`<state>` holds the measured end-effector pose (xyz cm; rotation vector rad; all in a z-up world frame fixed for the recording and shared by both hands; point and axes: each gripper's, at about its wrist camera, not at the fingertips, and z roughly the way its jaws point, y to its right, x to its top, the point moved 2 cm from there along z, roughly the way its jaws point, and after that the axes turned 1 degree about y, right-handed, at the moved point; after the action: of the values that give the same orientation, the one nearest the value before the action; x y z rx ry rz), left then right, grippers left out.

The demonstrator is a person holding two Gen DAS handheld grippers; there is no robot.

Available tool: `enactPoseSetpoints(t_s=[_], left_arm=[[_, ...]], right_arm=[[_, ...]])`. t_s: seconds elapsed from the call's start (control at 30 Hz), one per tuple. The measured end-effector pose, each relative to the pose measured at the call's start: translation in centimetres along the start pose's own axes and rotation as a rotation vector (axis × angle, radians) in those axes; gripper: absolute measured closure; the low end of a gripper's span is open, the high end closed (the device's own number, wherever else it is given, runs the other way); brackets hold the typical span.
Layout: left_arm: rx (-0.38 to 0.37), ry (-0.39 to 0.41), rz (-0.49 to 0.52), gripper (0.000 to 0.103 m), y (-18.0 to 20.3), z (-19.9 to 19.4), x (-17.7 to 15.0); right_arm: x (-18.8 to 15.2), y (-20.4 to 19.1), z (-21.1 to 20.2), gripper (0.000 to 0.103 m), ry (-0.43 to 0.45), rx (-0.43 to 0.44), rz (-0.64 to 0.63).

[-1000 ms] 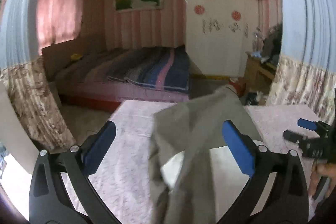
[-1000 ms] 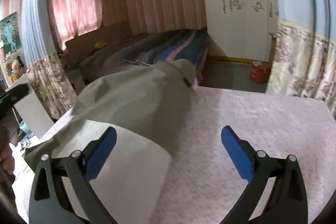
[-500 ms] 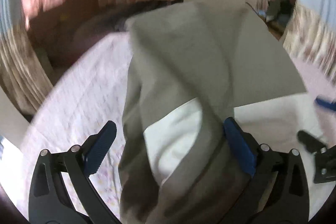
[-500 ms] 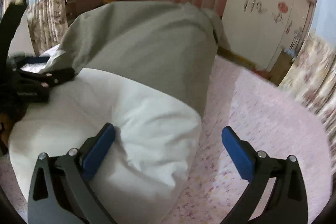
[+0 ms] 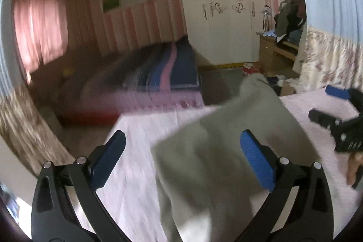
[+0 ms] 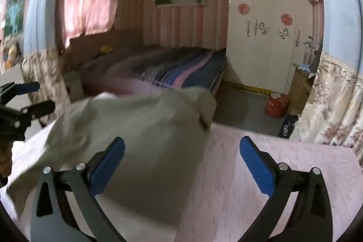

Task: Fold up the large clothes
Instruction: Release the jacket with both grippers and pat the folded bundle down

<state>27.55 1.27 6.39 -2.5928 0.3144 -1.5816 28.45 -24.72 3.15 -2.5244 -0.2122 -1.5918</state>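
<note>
Grey-beige garment lying folded on the pink tabletop, far end hanging toward the bed. Left gripper released, jaws spread wide above the garment's near part. Right gripper also released, just right of the garment, grasping nothing.

Grey-beige garment; pink speckled tablecloth

Garment blurred, cut off below
</note>
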Motion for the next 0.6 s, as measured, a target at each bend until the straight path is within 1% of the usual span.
enactPoseSetpoints(t_s=[0.07,0.13,0.2,0.27,0.3,0.33,0.37,0.43,0.5,0.57,0.6], left_arm=[[0.01,-0.016,0.025,0.003,0.4,2.6,0.2],[0.021,-0.063,0.028,0.003,0.6,5.4,-0.4],[0.037,-0.108,0.032,0.003,1.0,7.6,-1.6],[0.079,-0.171,0.034,0.003,1.1,9.7,-3.2],[0.075,-0.199,0.025,0.003,1.0,10.5,-3.8],[0.066,-0.225,0.003,0.003,0.9,11.1,-4.4],[0.071,-0.239,-0.032,0.003,0.6,11.5,-4.8],[0.096,-0.24,-0.046,0.003,0.1,11.5,-5.1],[0.131,-0.237,-0.025,0.003,0.5,11.5,-5.1],[0.142,-0.234,-0.012,0.003,0.4,11.3,-5.4],[0.136,-0.236,-0.018,0.003,0.2,11.0,-5.5]], right_arm=[[0.0,0.3,2.6,0.002,-0.025,-0.01,0.009],[-0.6,-0.1,5.2,0.002,-0.072,-0.045,-0.023],[-2.0,-0.5,7.1,0.002,-0.116,-0.06,-0.063],[-2.9,-0.5,8.5,0.002,-0.166,-0.079,-0.088],[-3.6,-0.5,9.8,0.002,-0.22,-0.079,-0.101],[-3.9,-0.4,10.5,0.002,-0.249,-0.074,-0.103],[-3.8,-0.3,10.9,0.002,-0.27,-0.072,-0.102],[-3.9,-0.6,11.7,0.002,-0.3,-0.084,-0.122],[-3.8,-0.9,11.9,0.002,-0.301,-0.094,-0.132],[-3.7,-0.9,11.2,0.002,-0.271,-0.084,-0.125],[-3.6,-0.7,11.0,0.002,-0.261,-0.072,-0.112]])
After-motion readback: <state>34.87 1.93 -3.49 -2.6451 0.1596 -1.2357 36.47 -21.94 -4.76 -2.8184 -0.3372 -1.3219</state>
